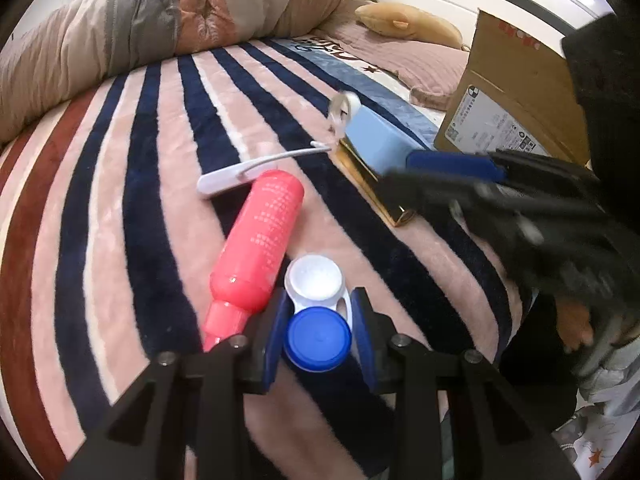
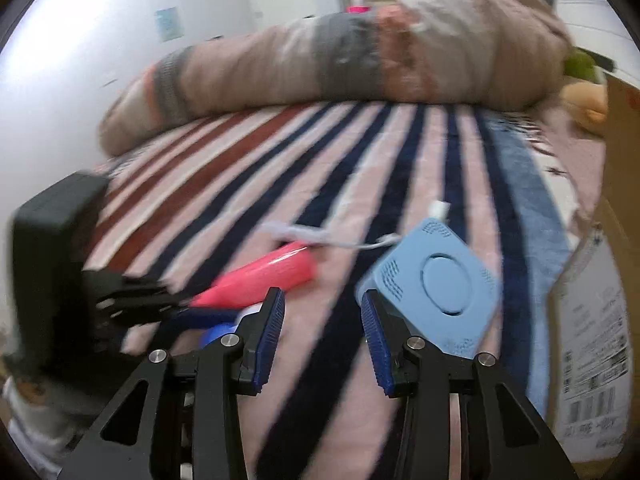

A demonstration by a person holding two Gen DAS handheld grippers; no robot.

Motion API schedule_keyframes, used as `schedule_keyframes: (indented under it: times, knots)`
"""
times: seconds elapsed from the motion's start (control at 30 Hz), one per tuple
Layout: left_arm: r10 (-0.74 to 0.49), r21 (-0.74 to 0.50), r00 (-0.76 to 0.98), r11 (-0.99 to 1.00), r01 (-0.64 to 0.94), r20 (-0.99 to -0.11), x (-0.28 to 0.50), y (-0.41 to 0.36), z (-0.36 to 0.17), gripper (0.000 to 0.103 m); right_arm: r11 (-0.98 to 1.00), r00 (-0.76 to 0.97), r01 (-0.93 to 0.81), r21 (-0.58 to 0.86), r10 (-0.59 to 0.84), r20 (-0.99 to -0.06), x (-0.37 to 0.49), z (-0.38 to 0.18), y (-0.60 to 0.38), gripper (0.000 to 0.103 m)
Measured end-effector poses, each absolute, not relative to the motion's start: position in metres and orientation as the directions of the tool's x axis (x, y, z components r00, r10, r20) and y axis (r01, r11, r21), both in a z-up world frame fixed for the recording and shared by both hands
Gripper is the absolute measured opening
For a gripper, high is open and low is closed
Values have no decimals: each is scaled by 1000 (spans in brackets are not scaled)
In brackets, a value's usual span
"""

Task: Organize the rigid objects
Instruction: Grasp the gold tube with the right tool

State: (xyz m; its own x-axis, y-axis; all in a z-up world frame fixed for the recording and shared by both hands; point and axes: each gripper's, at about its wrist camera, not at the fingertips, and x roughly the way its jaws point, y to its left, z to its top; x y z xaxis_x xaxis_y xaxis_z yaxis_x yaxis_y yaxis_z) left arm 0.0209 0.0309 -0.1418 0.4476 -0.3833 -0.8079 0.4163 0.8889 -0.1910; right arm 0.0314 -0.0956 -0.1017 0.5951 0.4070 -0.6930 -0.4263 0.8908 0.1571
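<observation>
Contact lens case [image 1: 318, 316] sits between parted left gripper [image 1: 320, 334] fingers, ungrasped; blue cap should be centred before closing. Right gripper [image 2: 323, 338] spread, empty.

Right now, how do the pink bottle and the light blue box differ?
The pink bottle is a long cylinder lying on its side; the light blue box is flat and square, with a round panel and vent holes. The bottle lies beside the left gripper, the box nearer the right gripper. Both rest on the striped blanket.

Pink bottle [image 1: 256, 240]; light-blue box [image 2: 436, 284]; navy-pink-red striped blanket [image 1: 120, 200].
</observation>
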Motion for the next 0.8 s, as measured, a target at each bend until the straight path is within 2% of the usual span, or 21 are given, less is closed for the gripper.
schedule_keyframes:
  times: [0.17,0.3,0.47,0.5,0.53,0.57,0.8]
  knots:
    - [-359,-166,456,897,409,-814,23,24,-146,29,925,593,-345,161,348,-726,43,-110,-110,39]
    - [-358,-173,460,902,396,-813,27,20,-148,29,951,620,-299,78,256,-742,40,-117,-104,41]
    - [-363,-173,461,898,404,-810,27,21,-147,30,960,576,-247,130,254,-777,49,-136,-109,43]
    - [-364,-173,461,898,405,-809,27,20,-147,30,961,577,-246,124,248,-778,50,-138,-108,40]
    - [-367,-175,460,896,407,-809,26,21,-147,30,964,585,-244,108,235,-776,51,-140,-107,24]
    - [-370,-177,457,895,410,-809,26,22,-147,30,964,596,-249,95,229,-769,49,-140,-107,16]
    - [-400,-199,442,879,434,-803,15,27,-145,30,920,517,-376,109,306,-800,7,-132,-119,14]
